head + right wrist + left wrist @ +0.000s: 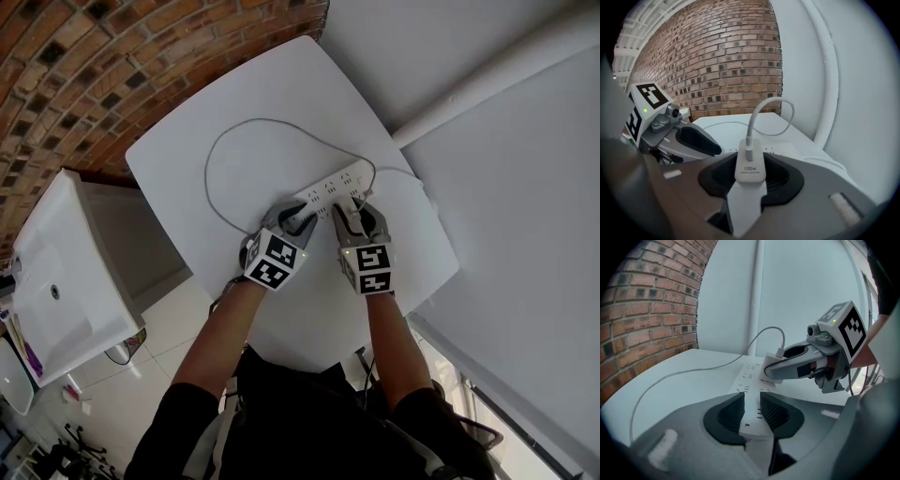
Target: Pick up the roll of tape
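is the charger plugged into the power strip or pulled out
Plugged in: the charger sits seated on the power strip, gripped by the right gripper.

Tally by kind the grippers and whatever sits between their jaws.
grippers: 2 (left gripper, right gripper)
power strip: 1, in the left jaws
charger: 1, in the right jaws
total: 4
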A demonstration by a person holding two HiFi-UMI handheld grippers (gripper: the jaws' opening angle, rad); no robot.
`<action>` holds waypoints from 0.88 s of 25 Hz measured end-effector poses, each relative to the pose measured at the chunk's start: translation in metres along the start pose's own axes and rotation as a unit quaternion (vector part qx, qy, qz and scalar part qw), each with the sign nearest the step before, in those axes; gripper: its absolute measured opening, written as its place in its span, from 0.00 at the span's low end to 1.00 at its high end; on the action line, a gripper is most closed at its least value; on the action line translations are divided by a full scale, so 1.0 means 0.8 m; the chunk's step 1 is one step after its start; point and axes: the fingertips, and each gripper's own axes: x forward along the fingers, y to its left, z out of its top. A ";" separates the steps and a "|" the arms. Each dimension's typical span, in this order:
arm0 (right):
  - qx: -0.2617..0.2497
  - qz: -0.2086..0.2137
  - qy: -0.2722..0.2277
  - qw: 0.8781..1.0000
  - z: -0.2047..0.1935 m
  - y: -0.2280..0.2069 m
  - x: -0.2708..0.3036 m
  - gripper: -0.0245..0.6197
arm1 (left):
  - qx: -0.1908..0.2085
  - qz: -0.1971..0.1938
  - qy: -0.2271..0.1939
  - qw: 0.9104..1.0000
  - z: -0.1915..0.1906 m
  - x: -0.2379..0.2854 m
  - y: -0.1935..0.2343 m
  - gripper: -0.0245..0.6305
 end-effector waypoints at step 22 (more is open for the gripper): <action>-0.051 0.007 -0.046 0.998 0.062 0.016 -0.041 0.25 | -0.024 -0.013 0.011 1.000 0.000 -0.001 0.004 0.16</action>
